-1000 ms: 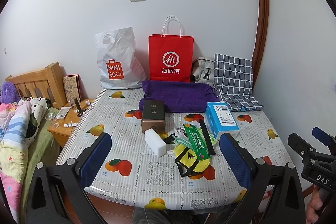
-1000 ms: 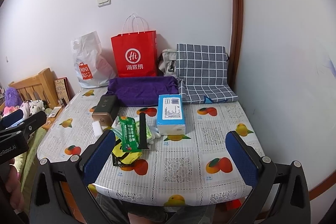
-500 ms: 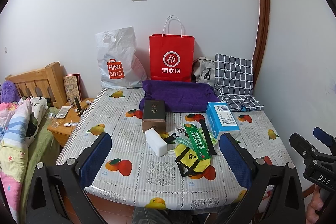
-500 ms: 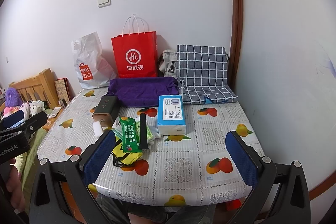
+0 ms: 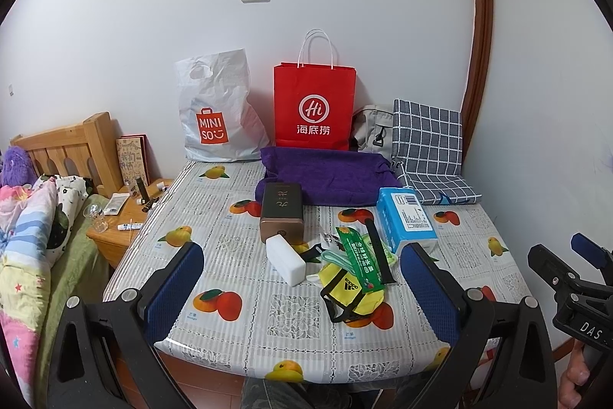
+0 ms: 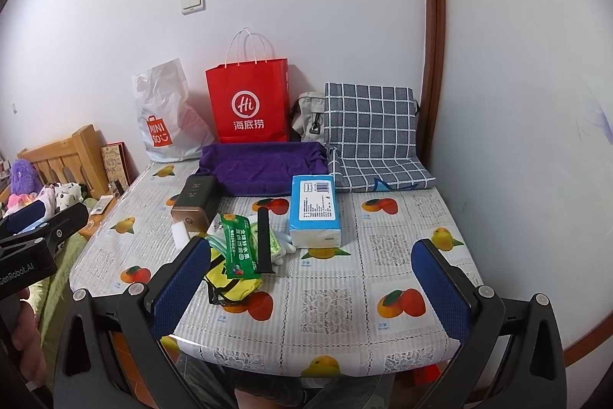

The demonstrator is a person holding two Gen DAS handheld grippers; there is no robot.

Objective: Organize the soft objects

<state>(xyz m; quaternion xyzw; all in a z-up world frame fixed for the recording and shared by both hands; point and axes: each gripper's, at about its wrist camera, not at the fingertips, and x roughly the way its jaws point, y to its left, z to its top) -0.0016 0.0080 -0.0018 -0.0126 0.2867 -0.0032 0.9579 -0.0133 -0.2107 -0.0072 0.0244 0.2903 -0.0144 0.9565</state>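
A folded purple towel (image 5: pixel 325 175) lies at the table's back, next to a grey checked cushion (image 5: pixel 429 144). A blue tissue pack (image 5: pixel 406 221), a yellow pouch (image 5: pixel 348 294), a green packet (image 5: pixel 360 255) and a white block (image 5: pixel 285 259) lie mid-table. The same towel (image 6: pixel 264 167), tissue pack (image 6: pixel 314 209) and yellow pouch (image 6: pixel 230 284) show in the right wrist view. My left gripper (image 5: pixel 302 288) is open and empty over the table's front edge. My right gripper (image 6: pixel 310 290) is open and empty, held to the right of the left one.
A red paper bag (image 5: pixel 314 110), a white Miniso bag (image 5: pixel 218 114) and a grey bag (image 5: pixel 373 133) stand against the back wall. A brown box (image 5: pixel 282 209) stands mid-table. A bed (image 5: pixel 34 229) and a wooden nightstand (image 5: pixel 122 213) are at the left.
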